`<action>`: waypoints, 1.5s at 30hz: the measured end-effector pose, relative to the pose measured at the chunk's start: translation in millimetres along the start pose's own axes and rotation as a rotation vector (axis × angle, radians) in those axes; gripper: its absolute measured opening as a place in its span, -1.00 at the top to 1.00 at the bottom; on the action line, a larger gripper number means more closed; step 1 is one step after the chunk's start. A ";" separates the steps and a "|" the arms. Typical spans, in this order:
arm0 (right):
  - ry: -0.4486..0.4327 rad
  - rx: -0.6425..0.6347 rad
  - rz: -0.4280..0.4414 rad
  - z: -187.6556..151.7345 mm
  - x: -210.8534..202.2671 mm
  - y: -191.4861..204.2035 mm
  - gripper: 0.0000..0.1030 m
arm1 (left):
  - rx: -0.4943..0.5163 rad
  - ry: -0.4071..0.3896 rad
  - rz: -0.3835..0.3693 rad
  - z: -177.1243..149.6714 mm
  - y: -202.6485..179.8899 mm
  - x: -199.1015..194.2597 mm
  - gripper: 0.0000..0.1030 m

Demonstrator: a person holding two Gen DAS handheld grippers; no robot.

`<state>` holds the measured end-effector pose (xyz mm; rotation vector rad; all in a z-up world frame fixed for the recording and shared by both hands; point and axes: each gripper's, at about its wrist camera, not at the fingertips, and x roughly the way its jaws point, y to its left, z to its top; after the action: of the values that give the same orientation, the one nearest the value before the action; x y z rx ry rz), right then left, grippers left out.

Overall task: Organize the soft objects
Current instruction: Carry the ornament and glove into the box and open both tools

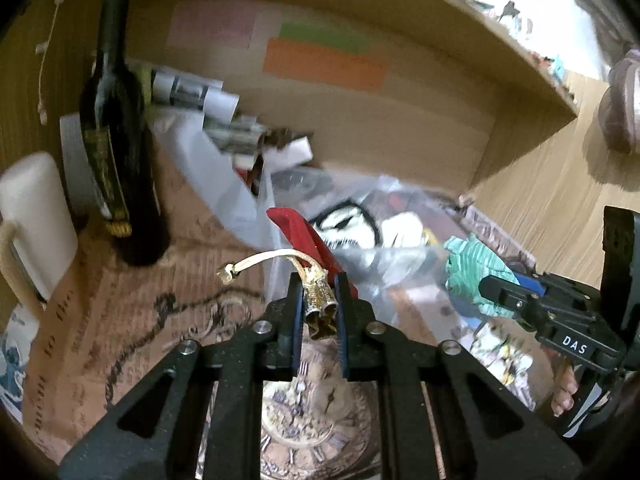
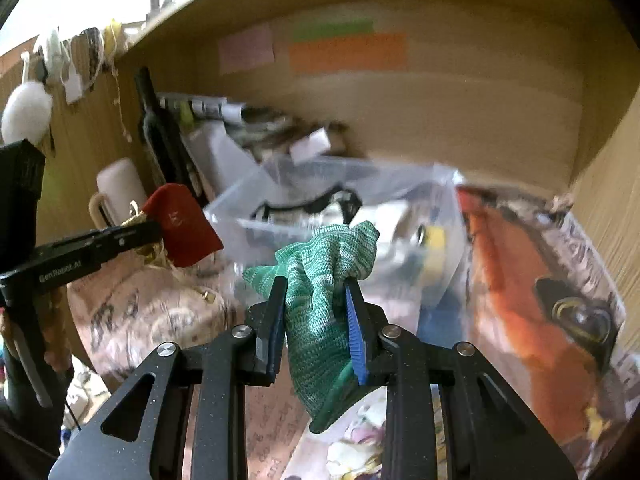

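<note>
I am working inside a tan wooden shelf compartment, its floor lined with printed brown paper. The biggest soft-goods holder here is the clear plastic bag lying open toward me at the middle, with black-and-white and yellow items inside. A dark glass wine bottle stands upright at the left wall, a white ceramic mug just beside it.

My right gripper has its tongs pinched on a green knitted cloth, which bunches above the fingertips and hangs below them, just in front of the bag's mouth. My left gripper is narrowed onto the gold metal cap of a small red fabric pouch with a cream cord; the pouch sticks up past the tips, near the bag's left edge.

I judge the step in hand to be getting the cloth into the bag. To do it well I would carry the cloth over the rim (the plastic is floppy and could fold shut), and let go only once the trailing end is past the lip. The left tool could pin or lift the bag's edge, but it is occupied.

Both tools point forward into the shelf, roughly level, the left one held across to the right tool's left, well apart from it.
</note>
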<state>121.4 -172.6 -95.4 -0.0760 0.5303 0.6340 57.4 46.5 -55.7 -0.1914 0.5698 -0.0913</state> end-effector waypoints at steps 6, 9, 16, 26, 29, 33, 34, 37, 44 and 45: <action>-0.085 0.002 -0.022 25.2 -9.3 -5.3 0.52 | 0.022 -0.085 -0.014 23.4 -8.0 -9.6 0.74; -0.118 0.006 -0.028 37.5 -10.6 -8.8 0.52 | 0.040 -0.115 -0.007 35.7 -12.7 -7.5 0.74; -0.151 -0.011 -0.040 62.0 -1.1 -8.3 0.52 | 0.058 -0.136 0.003 56.7 -18.1 12.5 0.74; -0.086 -0.040 -0.057 80.0 42.2 -4.3 0.51 | 0.051 -0.059 0.029 72.5 -12.3 73.7 0.74; -0.053 -0.045 -0.067 80.4 57.9 -4.5 0.51 | 0.052 -0.033 0.035 72.5 -12.1 90.4 0.74; -0.001 -0.048 -0.082 78.4 78.4 -7.3 0.51 | 0.056 0.015 0.033 70.5 -12.6 112.5 0.74; 0.013 -0.048 -0.086 77.3 83.1 -8.5 0.51 | 0.059 0.034 0.032 69.5 -12.6 119.0 0.74; 0.053 -0.045 -0.100 74.9 95.1 -13.0 0.51 | 0.060 0.086 0.022 65.4 -12.2 135.3 0.74; 0.138 -0.046 -0.104 66.0 118.7 -17.3 0.51 | 0.075 0.151 0.027 57.0 -16.5 150.0 0.73; 0.147 -0.048 -0.105 64.8 121.3 -17.3 0.50 | 0.076 0.156 0.029 56.7 -16.2 151.6 0.73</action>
<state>242.7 -105.8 -100.9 -0.1954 0.6486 0.5414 214.8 18.4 -85.5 -0.1026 0.7227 -0.1004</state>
